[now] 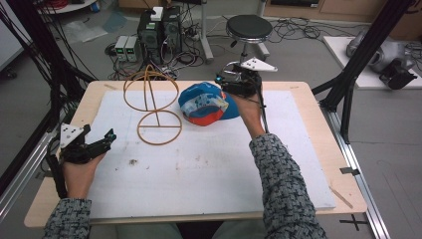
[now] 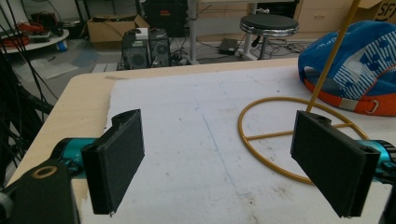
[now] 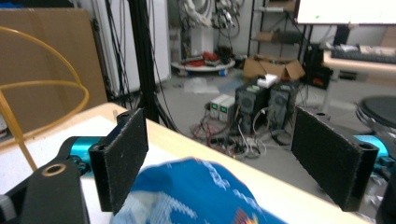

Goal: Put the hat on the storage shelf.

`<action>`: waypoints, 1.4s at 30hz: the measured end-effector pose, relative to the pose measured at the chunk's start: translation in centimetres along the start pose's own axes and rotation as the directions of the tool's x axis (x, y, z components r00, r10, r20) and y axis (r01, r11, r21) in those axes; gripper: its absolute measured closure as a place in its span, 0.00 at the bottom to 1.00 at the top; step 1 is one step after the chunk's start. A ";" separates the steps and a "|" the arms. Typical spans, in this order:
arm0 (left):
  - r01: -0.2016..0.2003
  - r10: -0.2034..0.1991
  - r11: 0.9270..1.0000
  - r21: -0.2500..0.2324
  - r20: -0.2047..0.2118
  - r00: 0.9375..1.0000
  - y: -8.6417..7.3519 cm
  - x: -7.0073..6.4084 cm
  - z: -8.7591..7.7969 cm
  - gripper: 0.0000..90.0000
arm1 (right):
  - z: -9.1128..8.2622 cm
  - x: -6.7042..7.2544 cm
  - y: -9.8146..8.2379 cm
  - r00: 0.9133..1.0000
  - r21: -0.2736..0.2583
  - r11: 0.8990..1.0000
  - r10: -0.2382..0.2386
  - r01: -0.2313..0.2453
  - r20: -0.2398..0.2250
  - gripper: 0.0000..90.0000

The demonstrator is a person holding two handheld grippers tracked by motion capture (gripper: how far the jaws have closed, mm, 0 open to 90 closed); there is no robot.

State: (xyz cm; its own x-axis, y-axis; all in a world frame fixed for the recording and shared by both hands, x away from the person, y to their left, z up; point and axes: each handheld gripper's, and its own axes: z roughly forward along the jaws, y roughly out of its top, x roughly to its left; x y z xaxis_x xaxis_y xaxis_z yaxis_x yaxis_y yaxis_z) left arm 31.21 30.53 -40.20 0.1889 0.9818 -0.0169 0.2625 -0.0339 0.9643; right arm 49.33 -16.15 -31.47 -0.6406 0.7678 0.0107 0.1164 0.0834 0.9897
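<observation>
So right now I've got the right gripper [image 1: 234, 82] hovering over the far side of the blue and orange cap [image 1: 206, 103], which sits on the white mat [image 1: 199, 164] toward the back of the desk [image 1: 308, 99], just beside the gold wire hat stand [image 1: 154, 102]. From the right gripper view the jaws are spread wide with nothing between the pads, and the cap's crown [image 3: 196, 196] sits just below and in front of them, so I'd call this the approach step: lining up for a grab, no contact that I can see. The left gripper [image 1: 94, 144] is parked near the left edge of the mat, well apart from the cap, jaws also wide open and empty; its own view looks across at the stand's base ring [image 2: 289, 140] and the cap [image 2: 355, 65] behind it. My guess is the cap ends up on that stand. The next move calls for dropping the right jaws onto the crown or the brim, pinching fabric and not just air. Soft cloth may bunch or slip, so I'd close slowly.
</observation>
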 end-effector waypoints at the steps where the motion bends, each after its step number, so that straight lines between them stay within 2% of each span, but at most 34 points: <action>1: 0.001 -0.001 1.000 -0.002 0.000 1.000 0.0 0.0 0.0 0.20 | 0.5 0.2 -0.1 1.000 0.000 1.000 0.003 -0.003 -0.007 0.21; 3: 0.002 -0.002 1.000 -0.006 0.002 1.000 0.0 0.0 0.0 0.20 | 1.9 0.7 -0.8 1.000 0.010 1.000 0.003 -0.003 -0.013 0.23; 5: 0.003 -0.003 1.000 -0.005 0.000 1.000 0.0 0.0 0.0 0.20 | 2.1 0.8 -1.0 1.000 0.014 1.000 0.002 -0.002 -0.009 0.24; 9: 0.005 -0.005 1.000 0.002 -0.001 1.000 -0.1 0.1 0.0 0.20 | 3.8 0.7 -2.7 1.000 0.088 0.996 -0.002 0.003 -0.012 0.29; 14: 0.001 -0.001 1.000 -0.001 0.000 1.000 0.0 0.0 0.0 0.20 | 4.6 0.7 -3.5 0.999 0.098 0.995 0.022 -0.020 -0.023 0.35; 15: 0.000 0.000 1.000 0.000 0.000 1.000 -0.1 0.0 0.0 0.20 | 5.1 0.9 -3.9 0.999 0.110 0.994 0.014 -0.009 -0.041 0.38; 18: 0.003 -0.003 1.000 0.002 -0.003 1.000 -0.1 0.1 0.0 0.20 | 5.8 1.4 -4.5 0.999 0.137 0.990 -0.012 0.019 -0.050 0.42; 20: 0.004 -0.004 1.000 0.001 -0.003 1.000 -0.1 0.1 0.0 0.20 | 6.0 1.4 -4.6 0.999 0.140 0.990 -0.013 0.020 -0.052 0.44; 21: 0.004 -0.004 1.000 -0.001 -0.003 1.000 -0.1 0.1 0.0 0.20 | 6.4 1.6 -4.9 0.999 0.151 0.988 -0.009 0.017 -0.053 0.48; 27: 0.006 -0.006 1.000 0.003 -0.005 1.000 -0.1 0.1 0.1 0.20 | 7.1 1.9 -5.4 0.999 0.172 0.985 -0.016 0.025 -0.050 0.54; 33: 0.001 -0.001 1.000 -0.002 -0.003 1.000 0.0 0.0 0.0 0.20 | 7.8 1.8 -6.2 0.999 0.214 0.976 -0.019 0.026 -0.038 0.62; 36: 0.003 -0.003 1.000 0.000 -0.006 1.000 0.0 0.1 0.0 0.20 | 8.0 1.9 -6.4 0.999 0.228 0.973 -0.038 0.043 -0.027 0.65; 37: 0.006 -0.006 1.000 0.001 -0.007 1.000 -0.1 0.1 0.0 0.20 | 8.1 2.0 -6.5 0.998 0.239 0.969 -0.055 0.059 -0.022 0.70; 42: -0.001 0.001 1.000 0.003 -0.008 1.000 -0.1 0.1 0.1 0.20 | 8.1 2.2 -6.4 0.997 0.246 0.966 -0.075 0.078 -0.023 0.78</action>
State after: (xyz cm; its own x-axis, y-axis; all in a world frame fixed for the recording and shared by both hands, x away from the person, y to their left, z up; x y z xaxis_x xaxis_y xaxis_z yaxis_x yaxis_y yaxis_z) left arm 31.28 30.59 -40.31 0.1819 0.9832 -0.0135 0.2650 -0.0358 0.9636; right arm 53.34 -9.85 -38.94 -0.6652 0.7443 -0.0599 0.2493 0.2970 0.9218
